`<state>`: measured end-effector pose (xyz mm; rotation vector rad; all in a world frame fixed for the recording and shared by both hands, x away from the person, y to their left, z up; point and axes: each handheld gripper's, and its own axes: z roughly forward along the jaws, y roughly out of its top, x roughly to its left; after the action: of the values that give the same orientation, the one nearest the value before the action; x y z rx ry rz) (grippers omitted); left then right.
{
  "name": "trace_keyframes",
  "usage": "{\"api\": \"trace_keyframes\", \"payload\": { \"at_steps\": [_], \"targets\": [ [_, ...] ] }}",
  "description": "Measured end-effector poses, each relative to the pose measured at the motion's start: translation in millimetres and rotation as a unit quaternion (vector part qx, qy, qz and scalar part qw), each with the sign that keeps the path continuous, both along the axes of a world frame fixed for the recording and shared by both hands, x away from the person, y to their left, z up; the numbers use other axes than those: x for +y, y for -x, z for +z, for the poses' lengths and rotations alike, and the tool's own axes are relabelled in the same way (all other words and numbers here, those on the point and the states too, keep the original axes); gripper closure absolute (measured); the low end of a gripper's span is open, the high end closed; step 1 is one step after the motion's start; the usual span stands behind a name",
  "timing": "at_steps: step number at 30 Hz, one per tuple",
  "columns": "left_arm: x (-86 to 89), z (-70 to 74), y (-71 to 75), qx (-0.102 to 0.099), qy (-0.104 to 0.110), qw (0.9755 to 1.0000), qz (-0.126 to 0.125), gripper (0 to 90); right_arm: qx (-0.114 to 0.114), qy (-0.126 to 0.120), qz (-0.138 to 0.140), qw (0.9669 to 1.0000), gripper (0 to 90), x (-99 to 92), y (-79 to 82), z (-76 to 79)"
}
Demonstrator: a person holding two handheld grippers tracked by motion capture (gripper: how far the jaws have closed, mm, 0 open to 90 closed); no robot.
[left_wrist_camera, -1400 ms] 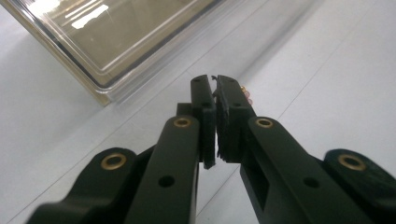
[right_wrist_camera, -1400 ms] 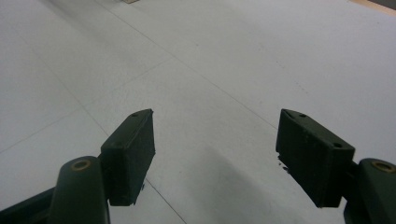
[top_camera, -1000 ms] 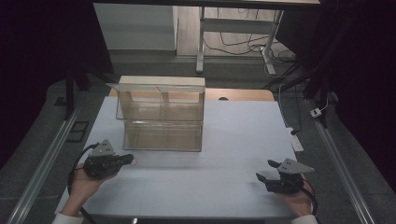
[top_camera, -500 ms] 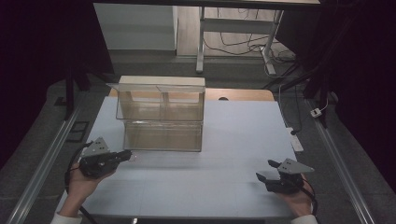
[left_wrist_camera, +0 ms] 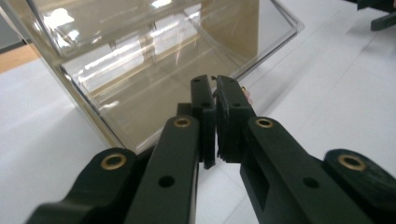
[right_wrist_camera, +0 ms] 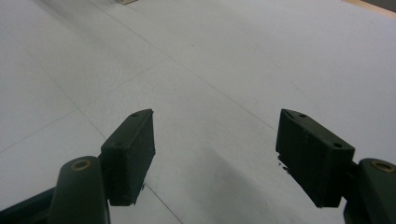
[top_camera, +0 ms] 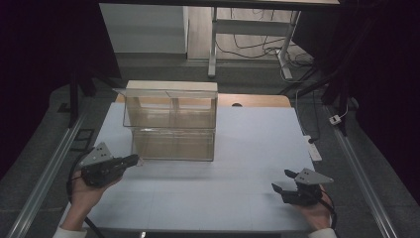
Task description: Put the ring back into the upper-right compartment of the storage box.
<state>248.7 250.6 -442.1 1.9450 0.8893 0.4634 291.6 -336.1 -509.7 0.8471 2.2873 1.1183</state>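
Note:
A clear plastic box point(top_camera: 171, 124) with a pale lid and an inner divider stands at the back left of the white table point(top_camera: 247, 148). My left gripper point(top_camera: 134, 158) is at the box's front left corner, its tips close to the lower wall. In the left gripper view its jaws point(left_wrist_camera: 215, 81) are pressed together in front of the box point(left_wrist_camera: 140, 60). A tiny pale speck point(left_wrist_camera: 246, 95) shows beside the tips; I cannot tell what it is. My right gripper point(top_camera: 282, 180) rests low at the front right, open point(right_wrist_camera: 215, 135), nothing between its fingers.
Metal rails point(top_camera: 44, 178) run along both sides of the table. A white power strip point(top_camera: 313, 148) lies at the right edge. Beyond the far edge stand a desk frame point(top_camera: 213, 44) and loose cables point(top_camera: 247, 47) on the floor.
The left gripper has shifted slightly left and forward, toward the box's front corner. The right gripper has stayed in place.

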Motion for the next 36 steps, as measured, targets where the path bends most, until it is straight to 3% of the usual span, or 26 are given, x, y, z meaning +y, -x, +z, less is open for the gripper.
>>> {"api": "trace_keyframes", "payload": {
  "at_steps": [6, 14, 17, 21, 26, 36],
  "targets": [
    [-1.4, 8.0, -1.9, -0.013, 0.006, 0.9999, 0.0, 85.8, -0.002, -0.001, 0.001, 1.0, 27.5, -0.5, -0.1, 0.1],
    [-3.1, 28.2, -6.5, -0.039, 0.033, 0.9987, 0.0, 85.8, -0.001, -0.007, 0.001, 1.0, 27.6, -1.3, -0.7, -1.1],
    [-5.6, 35.2, -9.9, -0.04, 0.044, 0.9982, -0.008, 85.7, 0.0, -0.006, 0.002, 1.0, 27.6, -1.4, -0.6, -1.3],
    [-11.8, 43.3, -14.1, -0.042, 0.042, 0.9981, -0.018, 85.6, -0.003, -0.005, 0.001, 1.0, 27.8, -1.4, 0.4, -1.5],
    [-18.9, 51.4, -21.1, -0.043, 0.049, 0.9974, -0.029, 85.6, -0.008, -0.019, -0.006, 0.9998, 28.1, -3.9, 3.1, 0.4],
    [-30.1, 62.3, -32.5, -0.043, 0.065, 0.9962, -0.038, 85.4, -0.01, -0.026, -0.005, 0.9996, 28.2, -3.6, 3.4, -1.0]
  ]
}}
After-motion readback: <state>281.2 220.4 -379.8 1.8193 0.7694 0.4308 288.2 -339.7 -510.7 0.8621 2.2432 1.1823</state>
